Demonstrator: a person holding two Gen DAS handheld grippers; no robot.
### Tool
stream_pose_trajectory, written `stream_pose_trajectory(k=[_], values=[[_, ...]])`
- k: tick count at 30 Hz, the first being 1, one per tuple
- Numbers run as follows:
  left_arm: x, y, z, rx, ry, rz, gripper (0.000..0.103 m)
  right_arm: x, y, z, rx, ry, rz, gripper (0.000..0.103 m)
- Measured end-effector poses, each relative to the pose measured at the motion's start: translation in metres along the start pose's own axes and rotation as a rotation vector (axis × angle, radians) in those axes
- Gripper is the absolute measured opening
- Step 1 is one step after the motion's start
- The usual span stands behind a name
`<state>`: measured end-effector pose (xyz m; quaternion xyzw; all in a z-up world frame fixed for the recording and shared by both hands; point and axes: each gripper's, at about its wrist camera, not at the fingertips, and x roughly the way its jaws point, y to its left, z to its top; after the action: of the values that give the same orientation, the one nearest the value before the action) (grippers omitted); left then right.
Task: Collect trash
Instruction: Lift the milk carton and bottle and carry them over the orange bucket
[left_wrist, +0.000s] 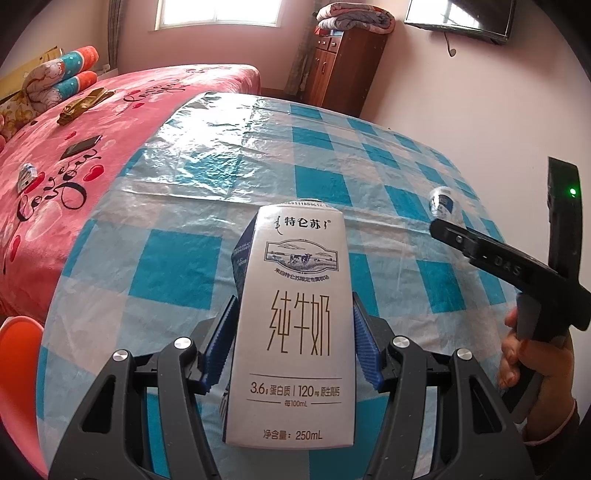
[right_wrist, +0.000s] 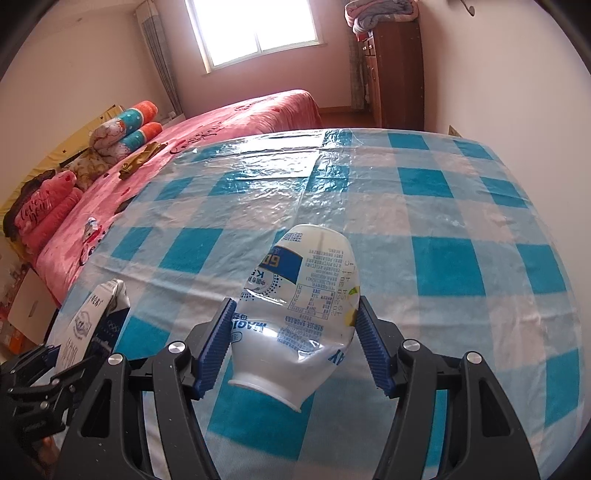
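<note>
Checked tablecloth (left_wrist: 369, 177), pink bed (left_wrist: 74, 166), window (right_wrist: 255, 29)

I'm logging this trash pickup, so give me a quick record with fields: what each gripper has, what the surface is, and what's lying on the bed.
left gripper: shut on milk carton, held upright
right gripper: shut on crumpled bottle, neck toward the camera
table: blue and white checked cloth under clear plastic
bed: pink cover, beside the table
on bed: phone, small wrapper, olive cloth
bin: none in view
</note>
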<state>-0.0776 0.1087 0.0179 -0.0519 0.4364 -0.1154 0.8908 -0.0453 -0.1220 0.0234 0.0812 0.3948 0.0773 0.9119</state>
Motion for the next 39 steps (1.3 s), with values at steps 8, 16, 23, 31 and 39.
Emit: stream_pose_trajectory(k=[8, 16, 23, 31, 39], values=[[-0.012, 0.002, -0.006, 0.004, -0.013, 0.006, 0.06, -0.024, 0.005, -0.014, -0.001, -0.011, 0.023, 0.065], [-0.028, 0.003, -0.01, 0.016, -0.04, 0.026, 0.06, -0.048, 0.022, -0.022, -0.037, -0.033, 0.041, 0.065], [-0.044, 0.009, -0.013, 0.018, -0.068, 0.04, 0.06, -0.06, 0.039, -0.025, -0.07, -0.039, 0.058, 0.065], [-0.063, 0.021, -0.018, 0.011, -0.093, 0.061, 0.06, -0.069, 0.063, -0.03, -0.118, -0.037, 0.08, 0.065], [-0.081, 0.042, -0.023, -0.008, -0.119, 0.09, 0.06, -0.075, 0.094, -0.032, -0.183, -0.034, 0.104, 0.065]])
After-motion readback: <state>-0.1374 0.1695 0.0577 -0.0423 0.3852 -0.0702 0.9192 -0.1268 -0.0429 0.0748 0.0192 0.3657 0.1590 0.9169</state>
